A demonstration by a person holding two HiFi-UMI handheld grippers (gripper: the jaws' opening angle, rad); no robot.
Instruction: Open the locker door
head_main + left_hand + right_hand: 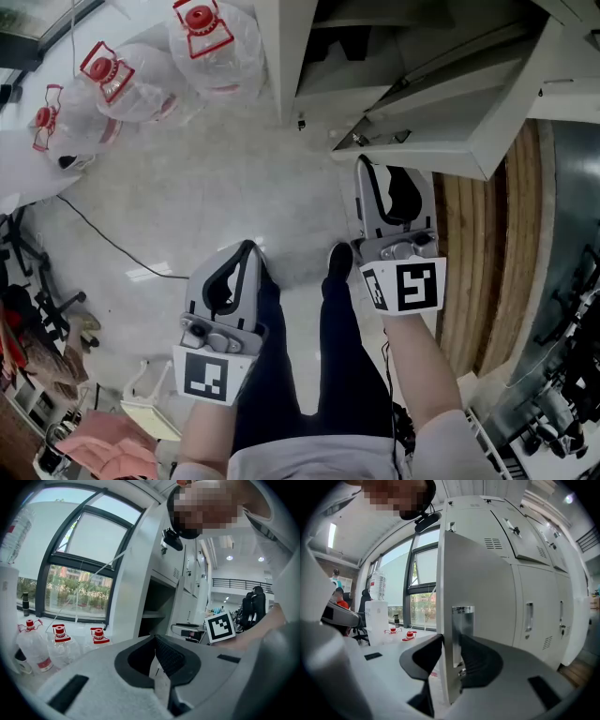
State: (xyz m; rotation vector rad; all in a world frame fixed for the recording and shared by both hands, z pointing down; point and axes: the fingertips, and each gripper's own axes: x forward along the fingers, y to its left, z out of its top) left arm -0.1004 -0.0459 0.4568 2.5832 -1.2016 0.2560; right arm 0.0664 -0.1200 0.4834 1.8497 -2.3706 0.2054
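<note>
The pale grey locker door (441, 141) stands swung out from the locker (281, 56), seen from above. My right gripper (362, 165) reaches its free edge. In the right gripper view the door (487, 588) runs between the jaws, which press on its edge by the metal latch plate (462, 620); the right gripper (452, 644) is shut on it. My left gripper (248, 246) hangs lower left over the floor, away from the locker, its tips together on nothing. The left gripper (156, 640) looks toward the open compartment (157, 602).
Several large water bottles with red caps (211, 42) stand on the floor left of the locker and show as bottles (58, 641) under the window. A black cable (103, 234) crosses the floor. More closed lockers (534, 611) stand right of the door. Wooden planks (478, 244) lie at the right.
</note>
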